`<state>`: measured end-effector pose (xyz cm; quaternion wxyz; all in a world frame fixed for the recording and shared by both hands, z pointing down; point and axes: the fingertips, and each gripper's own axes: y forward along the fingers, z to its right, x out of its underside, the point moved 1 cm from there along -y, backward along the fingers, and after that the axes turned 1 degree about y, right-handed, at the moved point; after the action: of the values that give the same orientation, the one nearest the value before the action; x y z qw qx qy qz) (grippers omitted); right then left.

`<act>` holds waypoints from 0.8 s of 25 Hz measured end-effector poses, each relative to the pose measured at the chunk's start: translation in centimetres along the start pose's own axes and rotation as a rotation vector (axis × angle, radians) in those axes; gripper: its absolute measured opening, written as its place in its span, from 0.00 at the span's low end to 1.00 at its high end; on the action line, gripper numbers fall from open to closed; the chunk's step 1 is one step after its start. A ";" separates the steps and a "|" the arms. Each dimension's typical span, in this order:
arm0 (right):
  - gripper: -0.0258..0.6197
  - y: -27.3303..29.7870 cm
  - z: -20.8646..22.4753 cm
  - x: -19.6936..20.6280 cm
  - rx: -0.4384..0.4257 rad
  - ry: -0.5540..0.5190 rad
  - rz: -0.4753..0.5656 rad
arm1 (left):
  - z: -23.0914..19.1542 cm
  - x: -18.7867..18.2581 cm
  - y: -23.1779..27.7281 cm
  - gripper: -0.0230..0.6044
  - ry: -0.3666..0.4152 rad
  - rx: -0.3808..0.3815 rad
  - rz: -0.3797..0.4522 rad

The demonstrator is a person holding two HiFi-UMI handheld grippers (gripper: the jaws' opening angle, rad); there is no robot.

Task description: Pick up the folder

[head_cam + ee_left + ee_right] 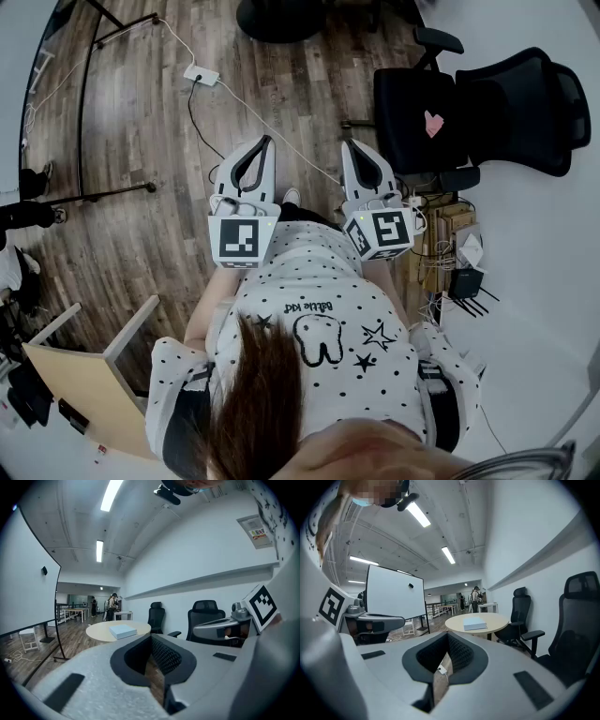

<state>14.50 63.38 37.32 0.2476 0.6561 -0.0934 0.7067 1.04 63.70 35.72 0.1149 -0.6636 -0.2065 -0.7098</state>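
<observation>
A light blue folder (123, 631) lies flat on a round beige table (101, 632) some way ahead; the right gripper view shows the folder (475, 624) on that table (497, 618) too. The head view shows neither. I hold both grippers side by side at waist height, pointing forward over the wooden floor. My left gripper (265, 141) is shut with nothing between its jaws, and its tip (151, 636) points toward the table. My right gripper (349, 145) is also shut and empty, and its tip (448, 634) aims the same way.
Black office chairs (469, 108) stand along the white wall on the right, two of them (520, 616) beside the round table. A whiteboard on a stand (396, 597) is at the left. A power strip (201, 75) with cables lies on the floor. A wooden desk corner (89, 380) is at lower left.
</observation>
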 end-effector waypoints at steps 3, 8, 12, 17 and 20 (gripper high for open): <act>0.05 -0.3 -0.2 0.0 -0.007 0.001 0.001 | 0.2 -0.1 -0.3 0.06 0.005 -0.003 0.000; 0.05 -0.5 -0.3 -0.2 -0.011 -0.003 0.006 | 0.2 -0.3 -0.7 0.06 -0.003 -0.016 0.001; 0.05 -0.7 -0.3 -0.1 -0.012 -0.006 0.006 | 0.3 -0.3 -0.8 0.06 0.007 -0.017 0.009; 0.05 -1.1 -0.2 -0.2 -0.016 -0.014 0.005 | 0.8 -0.6 -0.9 0.06 0.012 -0.016 0.015; 0.05 -1.3 -0.1 -0.1 -0.022 -0.008 0.011 | 1.1 -0.6 -0.9 0.06 -0.003 -0.020 0.010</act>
<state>15.07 64.50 36.93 0.2503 0.6557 -0.1058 0.7044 1.72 64.95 35.09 0.1117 -0.6667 -0.1962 -0.7103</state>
